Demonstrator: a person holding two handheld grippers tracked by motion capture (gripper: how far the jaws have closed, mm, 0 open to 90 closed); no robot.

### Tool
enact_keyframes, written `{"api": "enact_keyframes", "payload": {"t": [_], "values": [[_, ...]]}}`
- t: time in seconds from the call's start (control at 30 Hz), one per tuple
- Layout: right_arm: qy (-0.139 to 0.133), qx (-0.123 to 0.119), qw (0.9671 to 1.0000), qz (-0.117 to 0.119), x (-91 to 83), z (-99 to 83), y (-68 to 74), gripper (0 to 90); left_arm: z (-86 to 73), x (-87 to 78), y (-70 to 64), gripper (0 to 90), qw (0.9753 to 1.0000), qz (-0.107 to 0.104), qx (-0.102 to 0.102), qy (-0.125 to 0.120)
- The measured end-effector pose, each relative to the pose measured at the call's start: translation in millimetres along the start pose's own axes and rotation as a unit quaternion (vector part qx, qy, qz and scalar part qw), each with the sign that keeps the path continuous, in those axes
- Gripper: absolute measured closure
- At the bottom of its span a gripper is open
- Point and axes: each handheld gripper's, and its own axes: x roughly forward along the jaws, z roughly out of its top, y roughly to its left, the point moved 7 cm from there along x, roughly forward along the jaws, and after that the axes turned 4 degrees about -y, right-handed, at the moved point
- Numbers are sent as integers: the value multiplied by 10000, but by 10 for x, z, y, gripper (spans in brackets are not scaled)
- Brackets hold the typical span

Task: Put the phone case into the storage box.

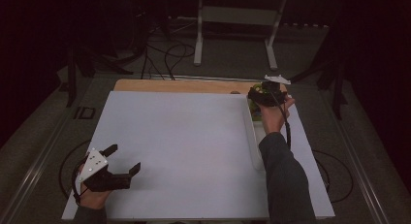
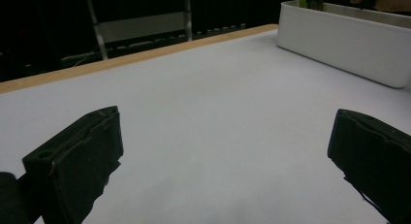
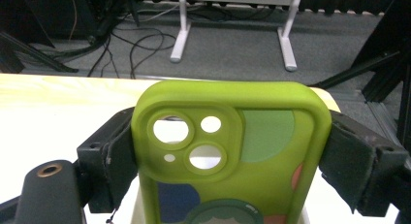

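A lime-green phone case (image 3: 232, 156) with camera cut-outs and coloured shapes stands upright between the jaws of my right gripper (image 3: 231, 161), which is shut on its two long sides. In the high view that right gripper (image 1: 264, 95) hovers over the far end of a white tray (image 1: 253, 141) at the table's right. My left gripper (image 1: 123, 158) rests near the front left of the white table mat (image 1: 184, 146), its jaws wide apart with nothing between them. In the left gripper view its gripper (image 2: 225, 151) points across bare mat toward the white tray (image 2: 339, 44).
A wooden table edge (image 1: 184, 85) runs along the far side of the mat. Beyond it are floor cables (image 1: 167, 52) and a white metal stand (image 1: 237, 20). A person's sleeve (image 1: 286, 185) reaches over the mat's right front.
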Motion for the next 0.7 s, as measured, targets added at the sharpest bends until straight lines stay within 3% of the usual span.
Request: {"api": "enact_keyframes", "payload": {"t": [0.2, 0.7], "values": [[113, -2, 9999, -7, 36, -62, -19, 149, 0, 0, 1, 0, 10000, 4, -4, 0], [-34, -85, 10000, -29, 105, -50, 10, 148, 13, -14, 5, 0, 10000, 4, -20, -41]]}}
